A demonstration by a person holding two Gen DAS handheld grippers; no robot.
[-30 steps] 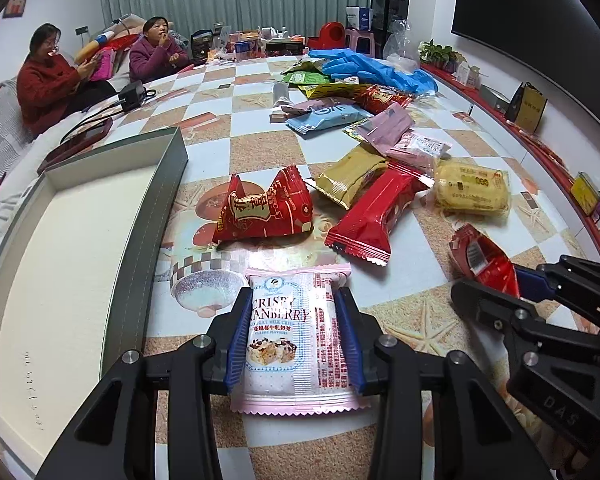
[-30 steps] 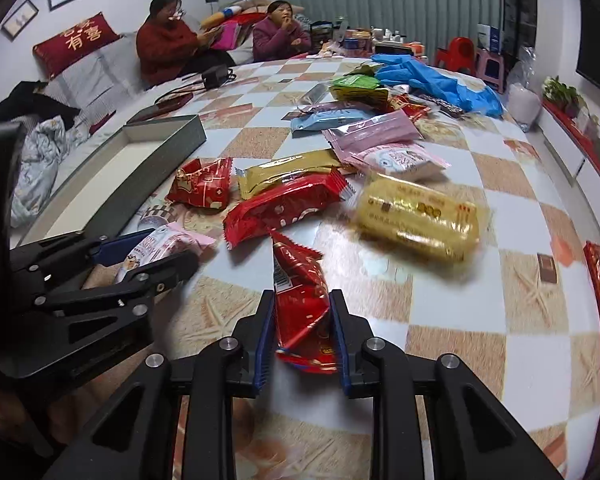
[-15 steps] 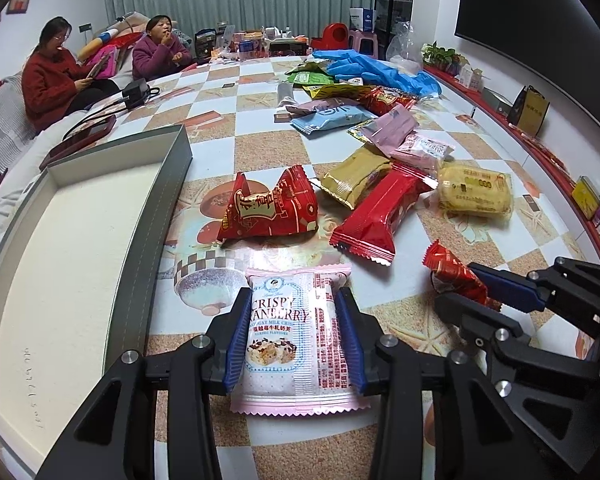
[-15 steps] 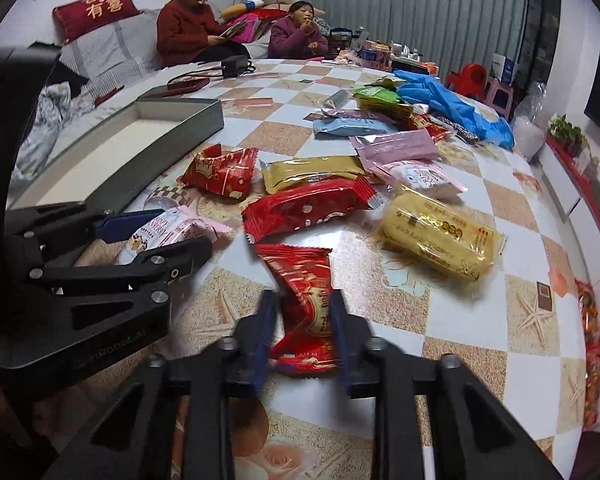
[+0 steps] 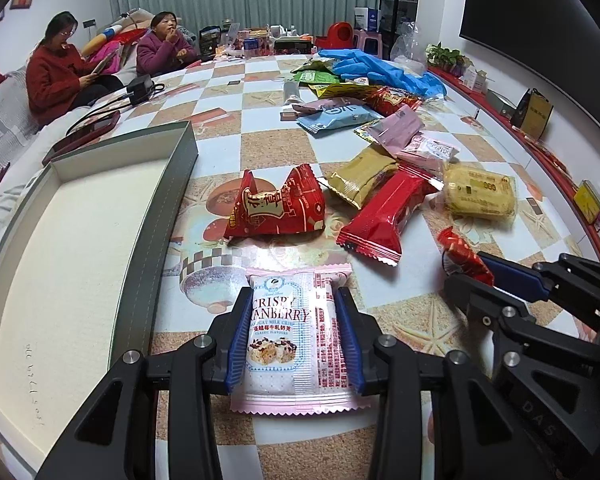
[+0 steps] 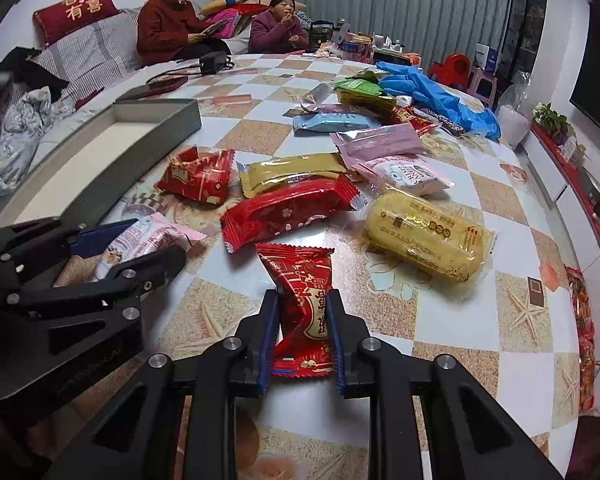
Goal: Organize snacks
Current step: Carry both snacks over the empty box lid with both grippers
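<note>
left gripper (image 5: 296,336): fingers (image 5: 236,340) closed to a moderate gap on a pink cranberry nougat packet (image 5: 294,336), blue pads against both long edges. the packet appears to lie flat on the counter (image 5: 220,152).

right gripper (image 6: 302,336): fingers (image 6: 270,336) narrow, pinching a red wrapped snack (image 6: 302,300) across its crumpled middle; its far end fans out beyond the tips.

surface: checkered, picture-printed counter. a grey box with pale lining (image 5: 76,240) sits at the left, just beside the nougat packet. loose snacks lie ahead: a red pouch (image 5: 276,208), a long red packet (image 5: 384,216), a gold packet (image 5: 360,178), a yellow cake packet (image 5: 480,196), pink and light blue packets further back, and blue gloves (image 5: 380,70) at the far end.

room: two seated people (image 6: 172,20) on a sofa, grey curtains behind.

view differences: the right wrist view alone shows the red cushion (image 6: 76,10) and bedding at the left. the left wrist view shows the box interior more fully, and the right gripper (image 5: 472,272) from the side with the red snack between its tips.
</note>
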